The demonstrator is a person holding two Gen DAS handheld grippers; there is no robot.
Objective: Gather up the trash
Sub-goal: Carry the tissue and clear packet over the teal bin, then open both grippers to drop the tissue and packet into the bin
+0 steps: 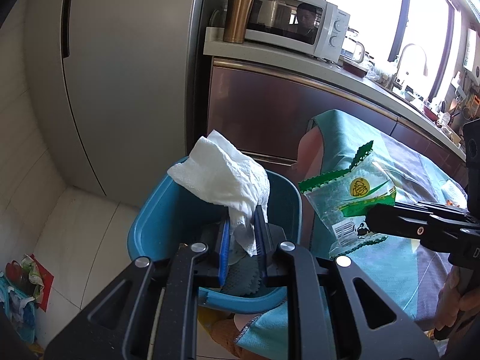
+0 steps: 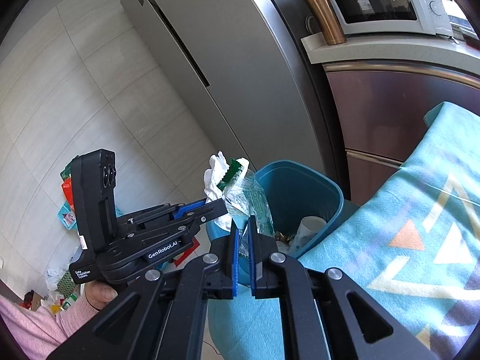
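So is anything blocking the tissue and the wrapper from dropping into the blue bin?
Nothing visible blocks them. The left gripper holds the white tissue right over the open blue bin. The right gripper holds the green plastic wrapper at the bin's rim.

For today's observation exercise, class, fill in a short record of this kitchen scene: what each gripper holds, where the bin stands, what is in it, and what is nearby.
left gripper: shut on a crumpled white paper towel, held over the bin
right gripper: shut on a clear plastic wrapper with green serrated edges
bin: blue, open-topped, beside the teal patterned cloth
bin contents: a pale cup and other scraps, not clear enough to name
counter behind: white microwave, copper tumbler
floor at left: more litter
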